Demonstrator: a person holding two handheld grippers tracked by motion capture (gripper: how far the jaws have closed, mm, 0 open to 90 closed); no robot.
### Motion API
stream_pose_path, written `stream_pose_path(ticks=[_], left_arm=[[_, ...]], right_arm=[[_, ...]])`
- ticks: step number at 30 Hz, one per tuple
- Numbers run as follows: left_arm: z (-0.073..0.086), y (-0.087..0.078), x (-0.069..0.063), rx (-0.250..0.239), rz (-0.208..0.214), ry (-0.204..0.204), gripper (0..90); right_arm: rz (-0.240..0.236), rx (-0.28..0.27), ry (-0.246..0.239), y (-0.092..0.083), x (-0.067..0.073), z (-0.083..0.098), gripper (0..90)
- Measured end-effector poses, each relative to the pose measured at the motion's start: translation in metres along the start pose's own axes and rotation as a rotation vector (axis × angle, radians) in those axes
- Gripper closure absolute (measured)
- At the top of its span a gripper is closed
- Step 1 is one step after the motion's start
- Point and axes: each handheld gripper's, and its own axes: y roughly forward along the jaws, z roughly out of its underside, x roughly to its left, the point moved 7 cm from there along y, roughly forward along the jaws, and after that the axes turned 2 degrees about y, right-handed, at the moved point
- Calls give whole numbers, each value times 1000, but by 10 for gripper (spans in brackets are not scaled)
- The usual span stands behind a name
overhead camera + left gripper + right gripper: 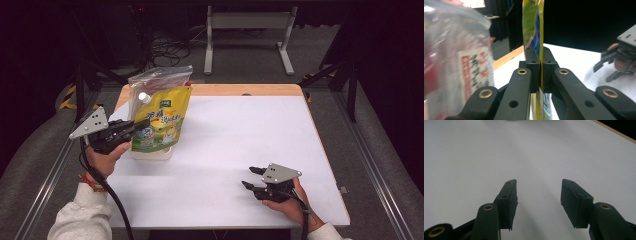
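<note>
Pinching the yellow pouch (161, 122) by its left edge, the left gripper (134, 129) has its jaws clenched flat on the thin film, and in the left gripper view the pouch (533, 27) runs as a narrow strip straight up between the pads. It stands near the desk's (240, 145) far left corner, its base at or in a pale tub (152, 153); I cannot tell which. Just behind it leans a clear bag (159, 77) with red print, the same bag (456, 57) looming blurred beside the jaws in the left gripper view.

Risk one, as I judge it: that grip is on a floppy edge, not on the body. If the pouch is full, the film could slide out of the pads or the pouch could swing and sag as it lifts.

Risk two: the clear bag sits very close. Any sideways drag could catch it and tip it over, or nudge the tub along the desk.

Moving right, the desk's middle lies bare. Near the front right corner the right gripper (254, 177) rests low, jaws released and nothing between them; its own view has the pads (509, 202) apart over white surface. It is well apart from the pouch, so there is no second hand to steady things if the left grip gives.
</note>
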Motion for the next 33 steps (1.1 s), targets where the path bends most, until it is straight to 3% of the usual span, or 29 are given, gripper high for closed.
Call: stream_pose_path(ticks=[3, 6, 11, 16, 20, 25, 30, 33], left_arm=[[3, -3, 6, -11, -7, -4, 875], [7, -6, 10, 17, -14, 21, 874], [10, -5, 15, 16, -26, 18, 873], [20, 1, 19, 56, -25, 41, 872], [32, 8, 22, 84, -18, 20, 872], [42, 11, 24, 112, -30, 22, 870], [47, 11, 25, 103, -26, 3, 868], [52, 13, 24, 129, -31, 19, 861]], right_arm=[[-3, 1, -1, 0, 1, 0, 464], [-7, 7, -2, 2, 1, 1, 461], [-11, 11, 4, 4, 2, 1, 457], [-17, 16, 2, 6, 4, 2, 452], [-23, 21, -2, 7, 5, 3, 448], [-23, 15, -1, 6, 5, 2, 447], [-23, 13, -3, 6, 5, 1, 446], [-24, 14, -3, 6, 5, 1, 447]])
